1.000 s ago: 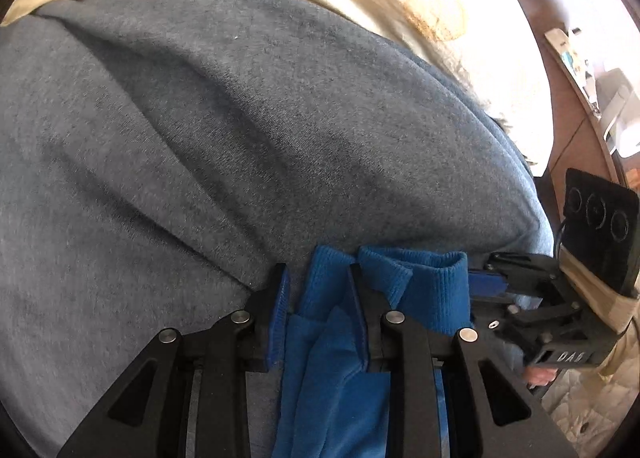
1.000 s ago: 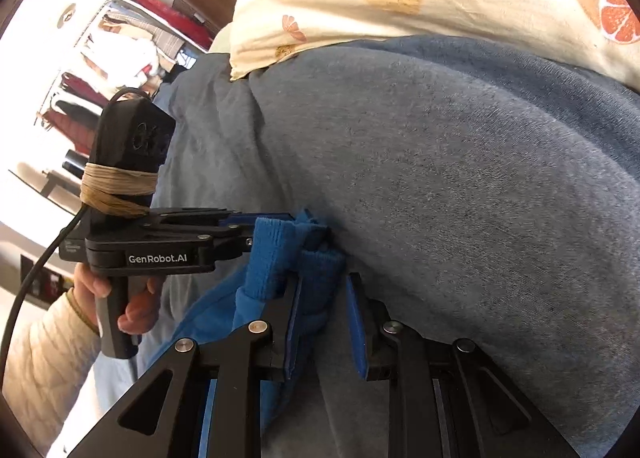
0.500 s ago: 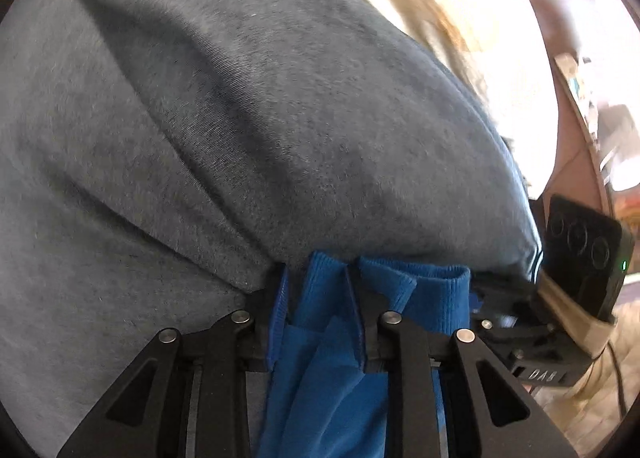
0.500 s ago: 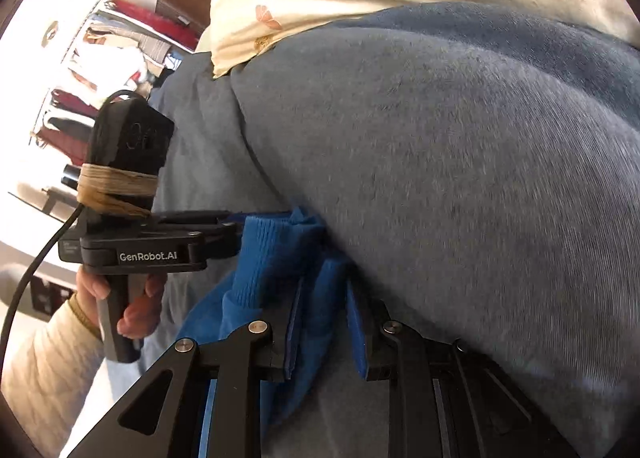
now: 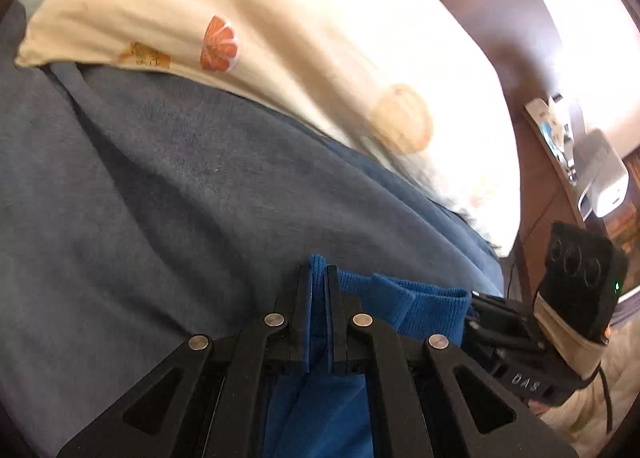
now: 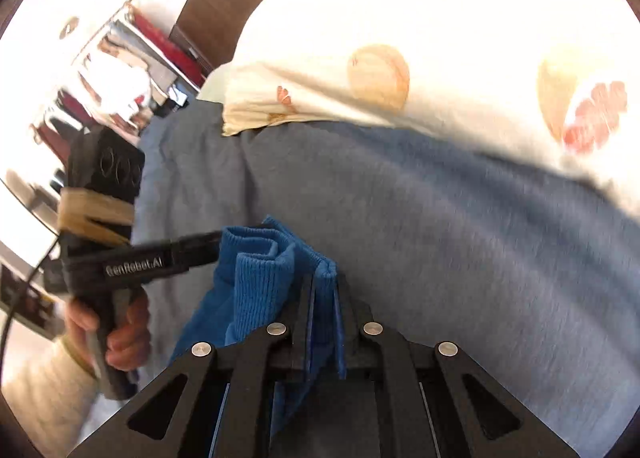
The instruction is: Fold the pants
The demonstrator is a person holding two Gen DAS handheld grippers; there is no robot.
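In the right view alone, a hand (image 6: 120, 334); both claws clamp pants (image 5: 420, 306).

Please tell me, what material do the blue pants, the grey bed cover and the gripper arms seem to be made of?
Blue pants: soft knit, probably cotton or fleece; the cuff shows fine ribbing.
Grey bed cover: matte heathered jersey-like cloth, softly creased.
Left gripper arms: black matte plastic by the look, possibly printed, with silver metal pins.
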